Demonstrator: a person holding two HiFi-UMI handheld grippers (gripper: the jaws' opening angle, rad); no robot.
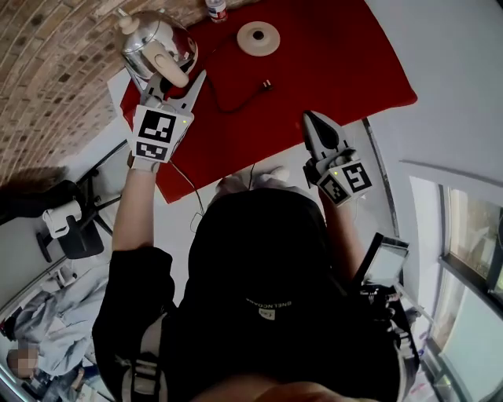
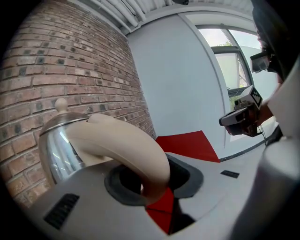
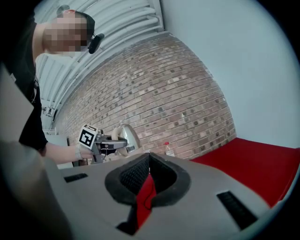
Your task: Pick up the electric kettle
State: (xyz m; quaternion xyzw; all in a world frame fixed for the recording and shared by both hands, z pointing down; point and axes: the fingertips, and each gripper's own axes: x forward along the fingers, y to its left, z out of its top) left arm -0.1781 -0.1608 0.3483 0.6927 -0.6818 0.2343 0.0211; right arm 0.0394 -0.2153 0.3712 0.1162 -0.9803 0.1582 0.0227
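Observation:
The electric kettle point(image 1: 152, 38) is silver with a cream handle point(image 1: 174, 73) and knob. It hangs in the air at the red cloth's far left corner, apart from its round base point(image 1: 258, 37). My left gripper point(image 1: 173, 80) is shut on the handle; in the left gripper view the handle point(image 2: 129, 147) curves down between the jaws beside the shiny kettle body point(image 2: 58, 152). My right gripper point(image 1: 313, 122) hovers over the cloth's near edge, jaws shut on nothing. The right gripper view looks past its pads point(image 3: 133, 176) to the lifted kettle point(image 3: 125, 137) by the brick wall.
A red cloth point(image 1: 338, 63) covers the white table. On it lie the cream base and a black cord with a plug point(image 1: 266, 84). A small bottle point(image 1: 216, 9) stands at the far edge. A brick wall point(image 1: 47, 71) runs along the left; an office chair point(image 1: 69, 229) stands below.

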